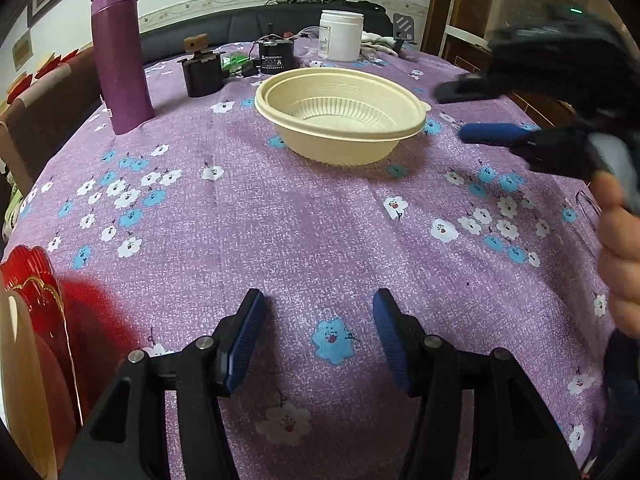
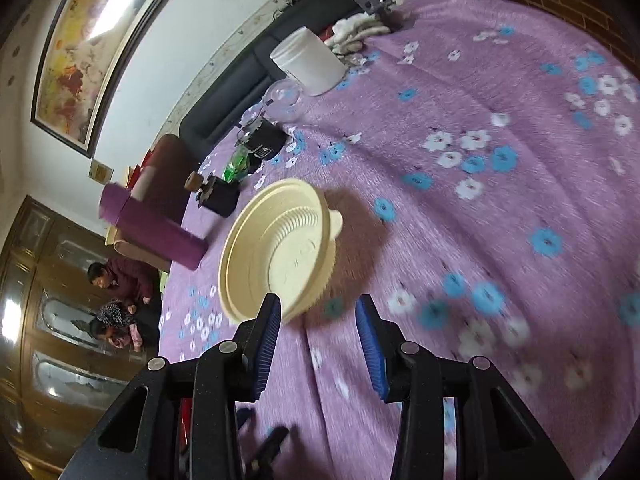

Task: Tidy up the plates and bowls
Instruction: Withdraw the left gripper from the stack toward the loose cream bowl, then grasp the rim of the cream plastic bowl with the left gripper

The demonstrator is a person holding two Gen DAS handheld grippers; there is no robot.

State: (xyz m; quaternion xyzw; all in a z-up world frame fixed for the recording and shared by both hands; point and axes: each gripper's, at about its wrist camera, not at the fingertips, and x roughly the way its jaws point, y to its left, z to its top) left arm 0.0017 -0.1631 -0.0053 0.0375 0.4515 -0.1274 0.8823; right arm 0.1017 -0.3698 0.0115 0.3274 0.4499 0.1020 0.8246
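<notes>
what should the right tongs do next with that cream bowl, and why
Probably ease the right tongs forward onto the near rim of the cream bowl. They stand open with nothing between them, close beside the bowl, which sits alone on the purple tablecloth. The left tongs are farther back.

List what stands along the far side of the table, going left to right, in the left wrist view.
Purple flask → black stand with a wooden knob → black cylinder with a label → white jar.

Matt ribbed plastic bowl [image 1: 340, 116], woven cloth tablecloth [image 1: 280, 232], smooth purple flask [image 1: 120, 52], glossy red plate [image 1: 36, 292], white plastic jar [image 1: 341, 35]
</notes>
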